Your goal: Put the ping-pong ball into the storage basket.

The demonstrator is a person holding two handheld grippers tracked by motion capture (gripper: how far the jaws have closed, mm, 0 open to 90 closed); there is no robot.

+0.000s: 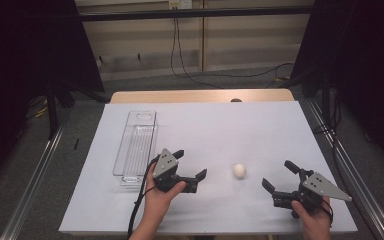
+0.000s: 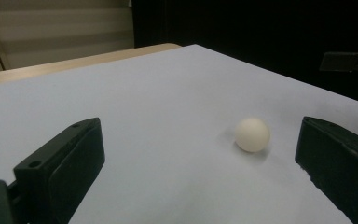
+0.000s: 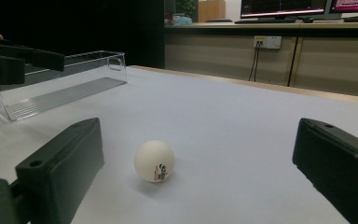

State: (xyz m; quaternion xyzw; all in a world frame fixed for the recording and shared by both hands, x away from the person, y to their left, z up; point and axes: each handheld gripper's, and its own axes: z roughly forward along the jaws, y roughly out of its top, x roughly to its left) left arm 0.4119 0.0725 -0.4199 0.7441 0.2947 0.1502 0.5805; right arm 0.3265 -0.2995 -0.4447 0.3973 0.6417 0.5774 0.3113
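A white ping-pong ball (image 1: 239,170) rests on the pale sheet between my two grippers, touching neither. My left gripper (image 1: 190,164) is to the ball's left, open, jaws pointing right toward it. In the left gripper view the ball (image 2: 252,134) lies ahead, nearer the right jaw. My right gripper (image 1: 279,175) is to the ball's right near the front edge, open and empty, jaws pointing left. In the right gripper view the ball (image 3: 154,160) shows a small red and black print and sits ahead between the jaws, nearer the left one.
A clear plastic bin (image 1: 135,145) stands lengthwise on the left part of the sheet, just behind the left hand; the same bin (image 3: 65,84) appears at far left in the right gripper view. The sheet (image 1: 220,125) covers a wooden table (image 1: 200,95). Metal rails flank both sides.
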